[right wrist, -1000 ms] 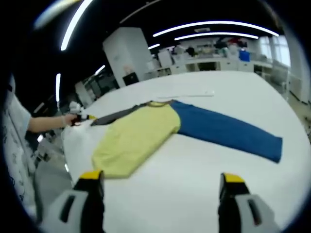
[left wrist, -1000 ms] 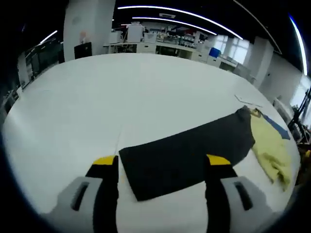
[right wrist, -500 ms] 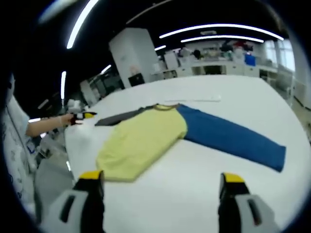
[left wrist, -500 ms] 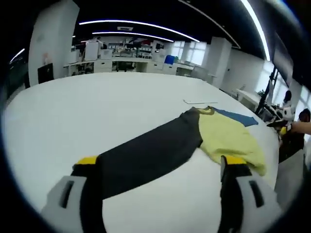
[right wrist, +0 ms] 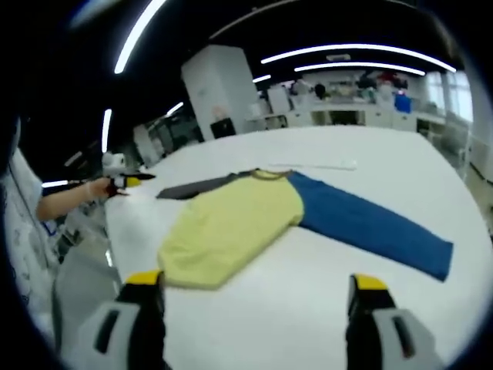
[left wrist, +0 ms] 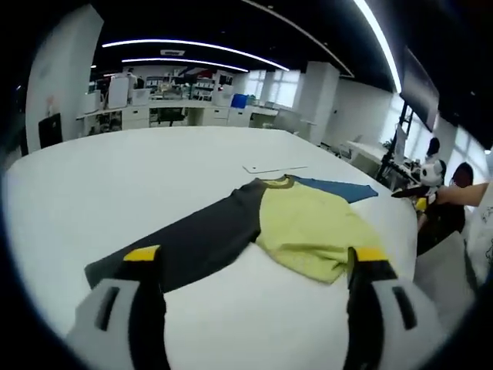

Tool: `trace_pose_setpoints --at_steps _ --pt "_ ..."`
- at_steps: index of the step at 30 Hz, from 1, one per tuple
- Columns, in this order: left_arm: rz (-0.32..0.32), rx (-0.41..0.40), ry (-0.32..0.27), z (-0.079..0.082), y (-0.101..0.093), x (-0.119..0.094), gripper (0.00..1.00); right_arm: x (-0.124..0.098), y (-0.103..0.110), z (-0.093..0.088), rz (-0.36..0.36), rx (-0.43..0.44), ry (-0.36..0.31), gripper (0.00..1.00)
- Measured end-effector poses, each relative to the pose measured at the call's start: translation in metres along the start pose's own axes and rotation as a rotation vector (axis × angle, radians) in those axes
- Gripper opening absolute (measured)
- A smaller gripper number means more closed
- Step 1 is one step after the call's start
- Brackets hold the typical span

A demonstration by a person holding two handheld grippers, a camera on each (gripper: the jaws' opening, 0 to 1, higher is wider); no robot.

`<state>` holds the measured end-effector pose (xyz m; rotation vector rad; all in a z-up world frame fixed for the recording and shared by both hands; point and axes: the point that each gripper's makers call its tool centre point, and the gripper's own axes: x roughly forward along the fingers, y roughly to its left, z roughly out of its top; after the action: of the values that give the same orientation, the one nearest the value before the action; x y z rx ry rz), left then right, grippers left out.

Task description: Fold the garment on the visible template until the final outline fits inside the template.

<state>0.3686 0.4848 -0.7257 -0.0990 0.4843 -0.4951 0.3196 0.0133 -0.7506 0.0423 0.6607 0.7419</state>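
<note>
The left hand-held gripper (left wrist: 248,262) rises from the near edge of the left gripper view with its 2 jaws wide apart and nothing between them; each jaw is a grey moulded body with a black inner face and a yellow tip. Just beyond the tips lies the garment (left wrist: 304,227), a long-sleeved shirt spread flat on the broad, smooth white surface (left wrist: 154,169). Its dark grey sleeve (left wrist: 185,247) runs as a long flat band toward the left jaw, the pale yellow body sits to the right with a softly rumpled near hem, and the blue sleeve (left wrist: 335,189) reaches away on the far right. A thin, pale, flat strip (left wrist: 273,166) lies on the surface just past the collar.

The right hand-held gripper (right wrist: 250,284) is likewise held with its 2 yellow-tipped jaws well apart, gripping nothing, above bare white surface (right wrist: 370,162). Beyond it the same garment (right wrist: 235,227) lies flat: the yellow body near and left, the blue sleeve (right wrist: 370,231) stretching to the right as a long tapered rectangle, the dark grey sleeve (right wrist: 196,187) pointing far left. At the far left edge, a person's hand (right wrist: 96,187) holds the other hand-held gripper near the end of the grey sleeve. The pale strip (right wrist: 320,166) lies beyond the collar.
</note>
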Motion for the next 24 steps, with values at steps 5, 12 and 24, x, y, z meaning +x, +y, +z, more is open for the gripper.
trace_pose_setpoints --at_steps 5,12,24 --pt "-0.025 0.023 -0.021 0.003 -0.026 -0.003 0.94 -0.003 0.002 0.002 -0.003 -0.006 -0.006 0.99" --pt "-0.05 0.071 -0.015 0.006 -0.064 -0.007 0.93 -0.005 0.006 0.004 0.001 -0.023 -0.003 0.99" --pt "-0.095 0.067 -0.036 0.001 -0.121 -0.003 0.9 0.003 0.015 0.004 0.016 -0.049 0.003 0.99"
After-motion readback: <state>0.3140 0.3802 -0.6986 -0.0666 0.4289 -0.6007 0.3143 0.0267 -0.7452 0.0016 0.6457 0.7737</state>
